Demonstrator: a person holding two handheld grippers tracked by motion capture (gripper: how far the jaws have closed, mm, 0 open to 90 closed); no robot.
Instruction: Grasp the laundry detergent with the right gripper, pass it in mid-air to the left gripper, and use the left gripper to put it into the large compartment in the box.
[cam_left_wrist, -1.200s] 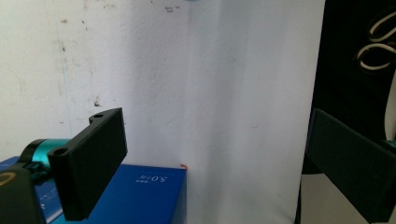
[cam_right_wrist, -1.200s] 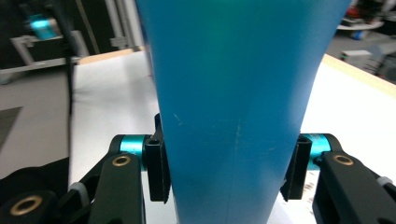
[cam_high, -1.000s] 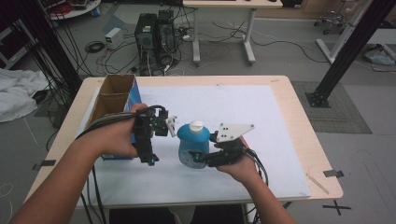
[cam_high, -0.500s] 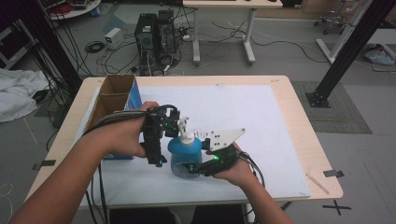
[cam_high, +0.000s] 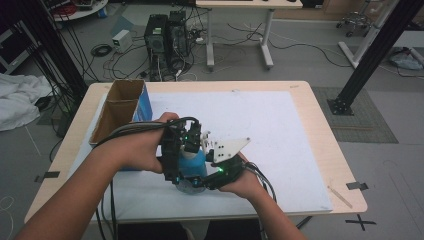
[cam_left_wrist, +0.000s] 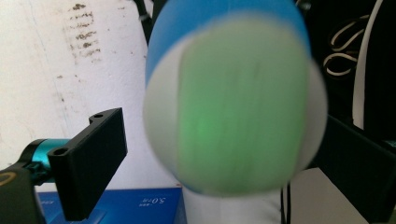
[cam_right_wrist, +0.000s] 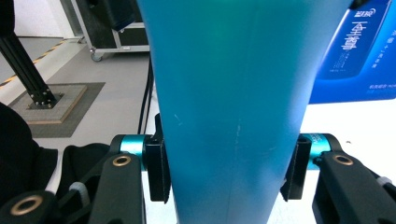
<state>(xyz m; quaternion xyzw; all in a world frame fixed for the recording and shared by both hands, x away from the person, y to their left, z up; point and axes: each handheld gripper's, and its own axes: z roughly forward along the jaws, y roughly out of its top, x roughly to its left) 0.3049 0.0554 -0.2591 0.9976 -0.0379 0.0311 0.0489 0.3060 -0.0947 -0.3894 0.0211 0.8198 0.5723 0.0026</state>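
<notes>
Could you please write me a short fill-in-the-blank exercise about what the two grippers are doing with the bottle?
1. The right gripper is shut on the body of the ____ bottle.
2. The left gripper's jaws stand on either side of the bottle's ____.
3. The open cardboard box stands at the table's ____ edge.

Missing words: blue; cap; left

A grey floor (cam_high: 310, 55) lies around the wooden worktop (cam_high: 320, 135). On it stand a white desk (cam_high: 250, 5), two black computer towers (cam_high: 167, 35) amid loose cables (cam_high: 115, 55), a black metal frame post (cam_high: 372, 55) and white cloth (cam_high: 17, 100).
</notes>
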